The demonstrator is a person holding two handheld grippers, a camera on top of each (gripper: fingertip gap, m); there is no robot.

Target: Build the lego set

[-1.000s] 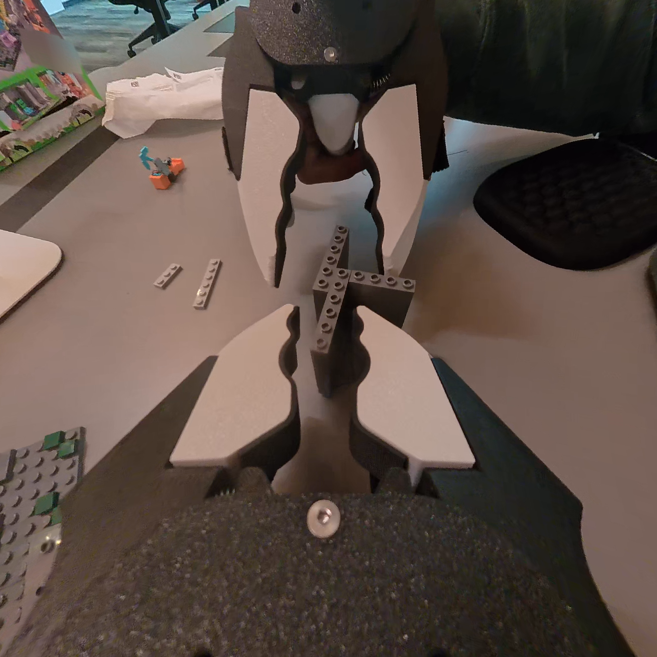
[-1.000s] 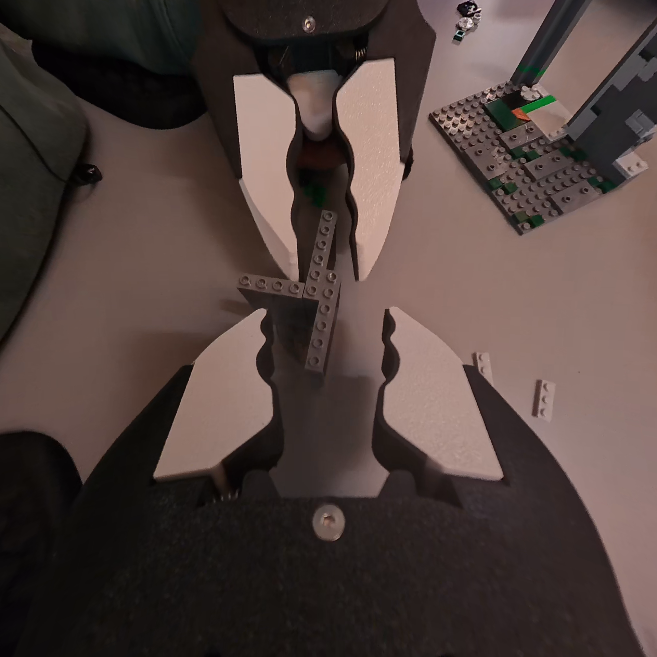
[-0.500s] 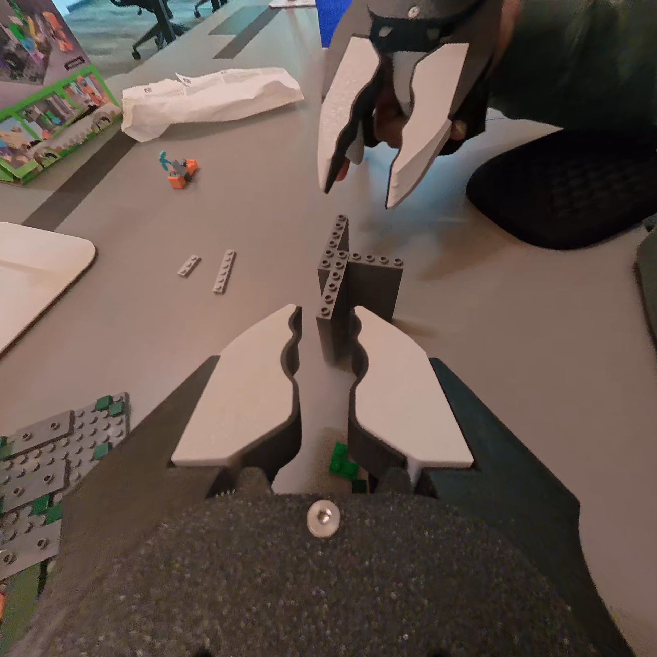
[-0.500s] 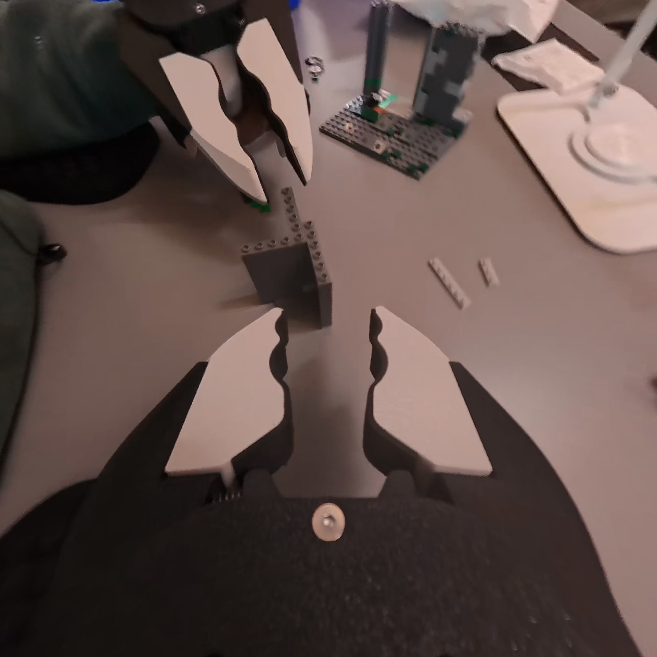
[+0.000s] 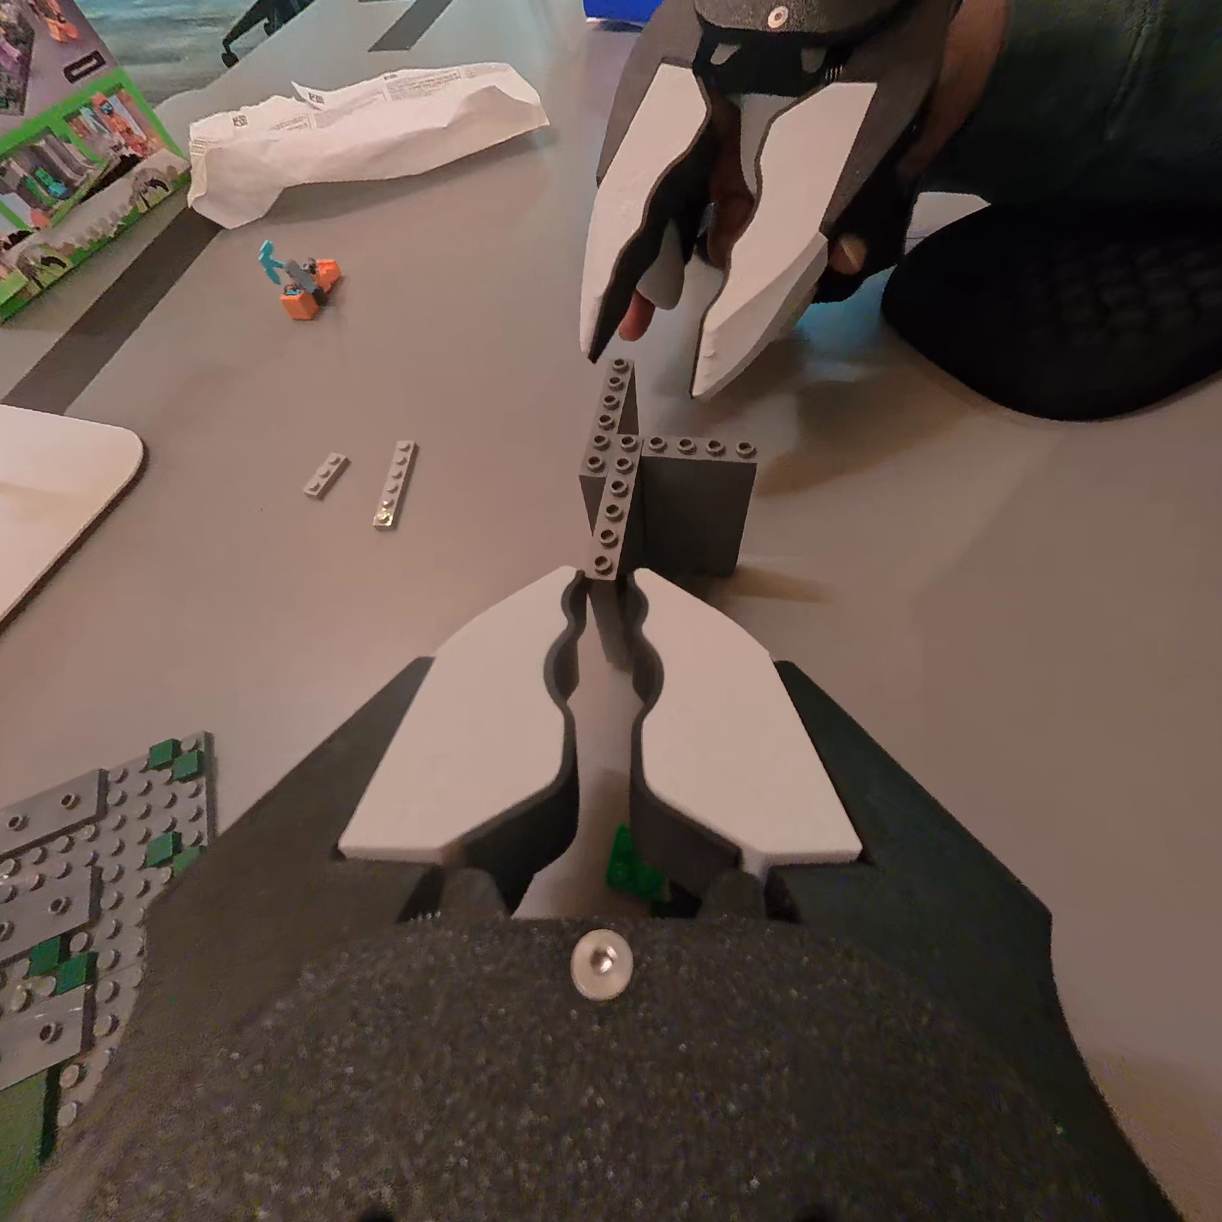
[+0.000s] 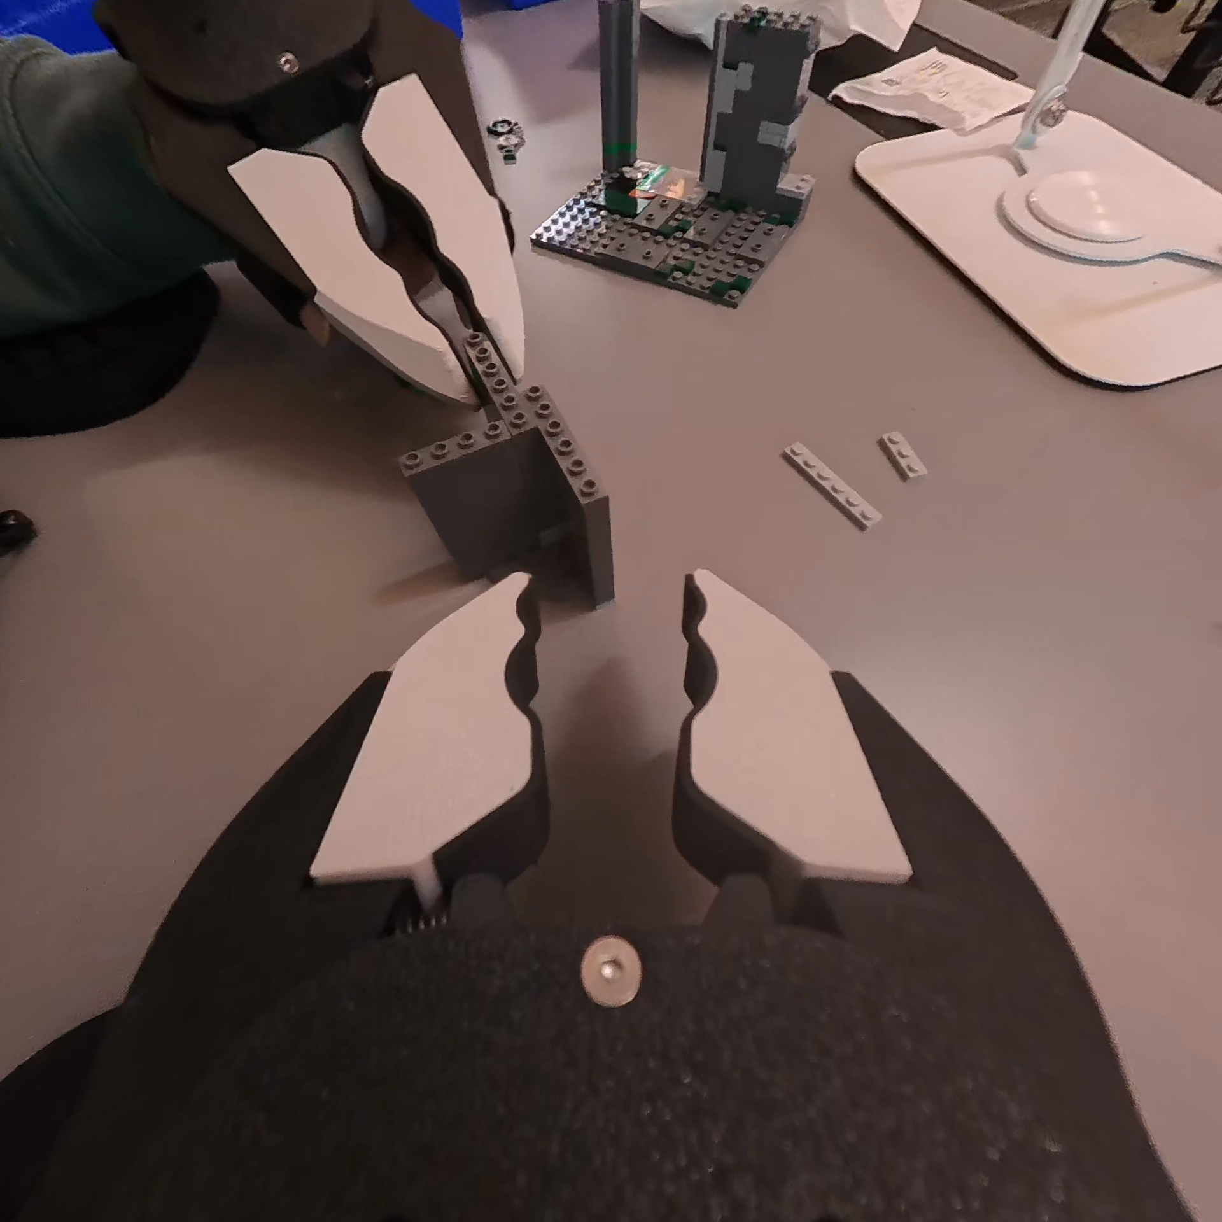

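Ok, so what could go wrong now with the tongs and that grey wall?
1. The left tongs seem to pinch only one thin end of the grey wall. If lifted like that, it might twist or come apart at the join.
2. The right tongs hang open close to the wall's other end, so a bump could tip it.
3. A loose green piece lies under the left tongs and could get knocked away.

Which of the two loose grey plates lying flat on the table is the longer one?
The long grey plate, lying nearer the grey wall assembly. It carries a longer single row of studs than the short grey plate beside it, which lies farther from the walls.
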